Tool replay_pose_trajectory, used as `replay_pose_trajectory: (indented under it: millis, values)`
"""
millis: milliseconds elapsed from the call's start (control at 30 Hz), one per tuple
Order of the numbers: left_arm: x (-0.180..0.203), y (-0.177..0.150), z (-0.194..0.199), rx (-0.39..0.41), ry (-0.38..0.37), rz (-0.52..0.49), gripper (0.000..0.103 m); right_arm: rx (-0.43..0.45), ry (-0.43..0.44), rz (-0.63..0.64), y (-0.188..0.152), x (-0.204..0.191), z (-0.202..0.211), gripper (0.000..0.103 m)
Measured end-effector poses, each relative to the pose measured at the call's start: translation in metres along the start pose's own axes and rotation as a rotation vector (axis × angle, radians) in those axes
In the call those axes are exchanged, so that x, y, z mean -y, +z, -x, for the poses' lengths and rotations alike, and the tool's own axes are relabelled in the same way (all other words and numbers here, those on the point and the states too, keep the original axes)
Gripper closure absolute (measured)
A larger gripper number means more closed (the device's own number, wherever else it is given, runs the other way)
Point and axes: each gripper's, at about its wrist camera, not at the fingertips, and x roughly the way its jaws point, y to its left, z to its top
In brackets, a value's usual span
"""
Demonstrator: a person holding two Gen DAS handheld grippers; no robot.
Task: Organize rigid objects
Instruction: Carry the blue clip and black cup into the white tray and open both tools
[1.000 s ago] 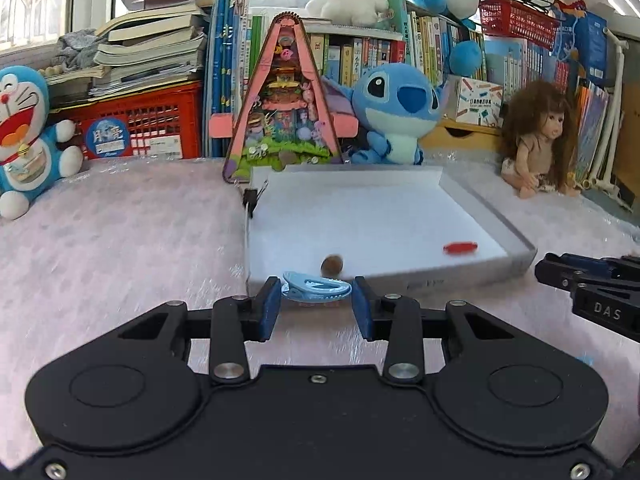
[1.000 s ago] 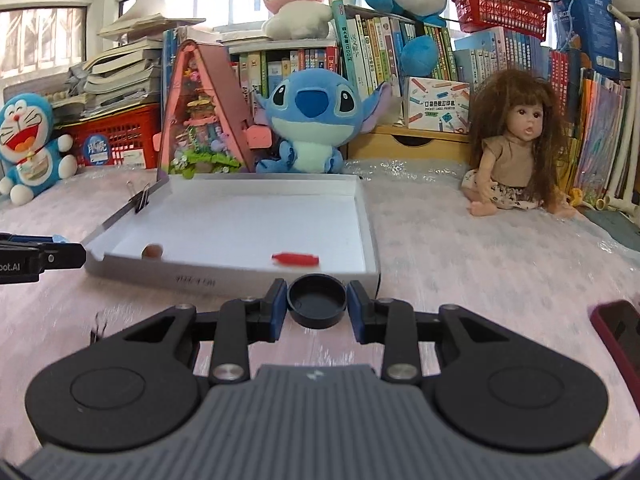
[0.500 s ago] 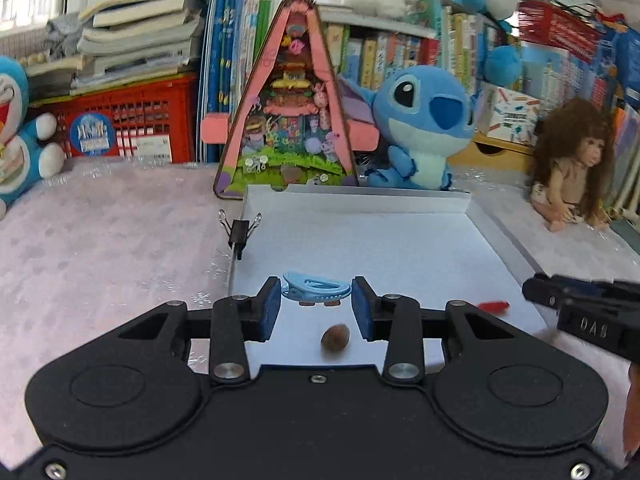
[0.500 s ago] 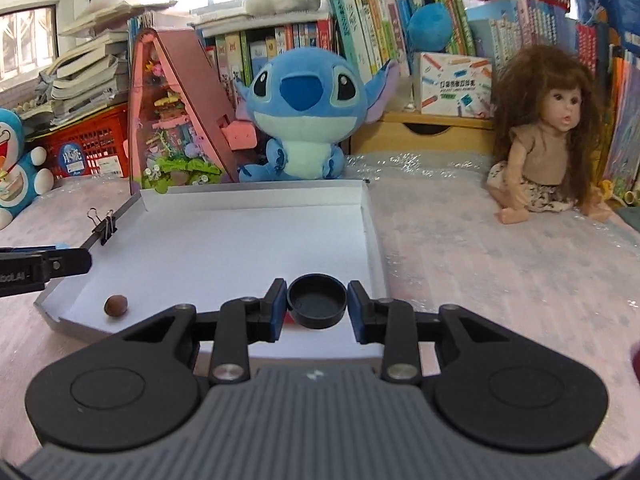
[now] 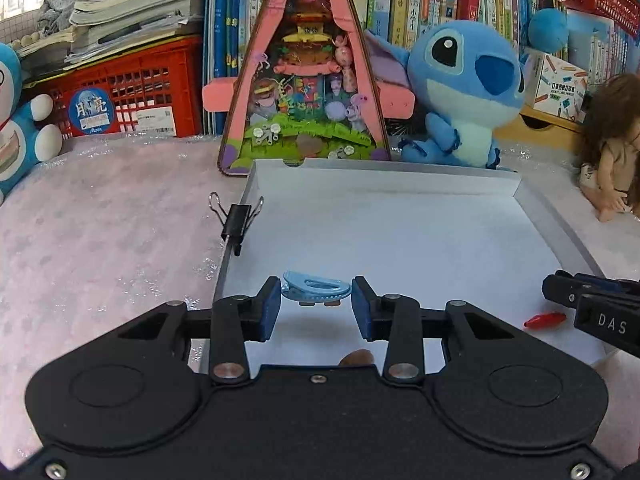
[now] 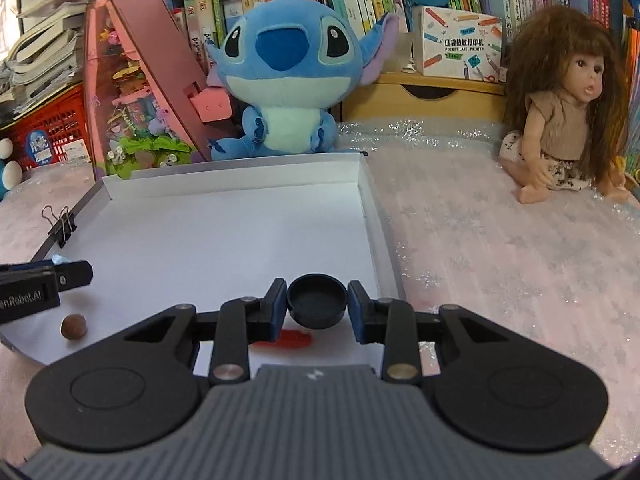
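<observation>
Pale blue plastic in the left gripper (image 5: 316, 304): a light blue clip (image 5: 317, 291) sits pinched between the two blue-padded fingers (image 5: 270, 309), narrowly parted around it, and hangs over the near left part of the white tray (image 5: 400, 184). Over at three o'clock in that view, the right gripper's black tips poke in above the tray's right edge, with a small red piece (image 5: 545, 319) lying on the tray floor just beside them. At six o'clock, a brown nut (image 5: 357, 358) peeks out from under the left gripper's body.

Switch to the right wrist view: the right gripper (image 6: 317, 308) has a black round cap (image 6: 317, 306) squeezed between its fingers (image 6: 358, 312), held above the tray's near right part. A black binder clip (image 6: 61, 225) is clamped on the tray's left wall at nine o'clock. Beyond the tray at twelve o'clock, a blue plush toy (image 6: 289, 80) sits on the pink surface (image 6: 500, 264), and a long-haired doll (image 6: 568, 120) sits at two o'clock.
</observation>
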Motion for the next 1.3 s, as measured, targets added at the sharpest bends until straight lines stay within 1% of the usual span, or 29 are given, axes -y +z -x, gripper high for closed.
replay_pose_trajectory:
  millis: [167, 333, 600, 933, 1133, 1167, 1200, 1267, 1300]
  values:
    - [0.004, 0.002, -0.003, -0.003, -0.004, -0.015, 0.067, -0.022, 0.006, 0.016, 0.002, -0.005, -0.005, 0.066]
    - [0.009, 0.003, -0.010, -0.024, -0.005, -0.020, 0.067, -0.056, -0.003, 0.034, 0.001, -0.010, -0.011, 0.066]
    - [0.010, 0.001, -0.016, -0.041, -0.002, -0.021, 0.067, -0.054, 0.000, 0.046, 0.000, -0.011, -0.010, 0.066]
    - [0.012, -0.001, -0.017, -0.033, 0.007, -0.037, 0.067, -0.049, 0.000, 0.047, -0.001, -0.010, -0.010, 0.065]
    - [0.012, -0.001, -0.017, -0.033, 0.006, -0.038, 0.067, -0.030, 0.008, 0.041, -0.003, -0.009, -0.009, 0.065]
    - [0.012, -0.001, -0.017, -0.033, 0.006, -0.038, 0.066, -0.029, 0.008, 0.040, -0.003, -0.009, -0.008, 0.064]
    - [0.012, -0.001, -0.017, -0.035, 0.004, -0.035, 0.066, -0.025, 0.008, 0.038, -0.003, -0.008, -0.008, 0.060]
    - [0.011, 0.000, -0.016, -0.039, -0.001, -0.026, 0.066, -0.012, 0.011, 0.022, -0.002, -0.007, -0.005, 0.059]
    - [0.010, 0.000, -0.016, -0.041, -0.003, -0.022, 0.066, -0.003, 0.016, 0.010, -0.002, -0.006, -0.003, 0.054]
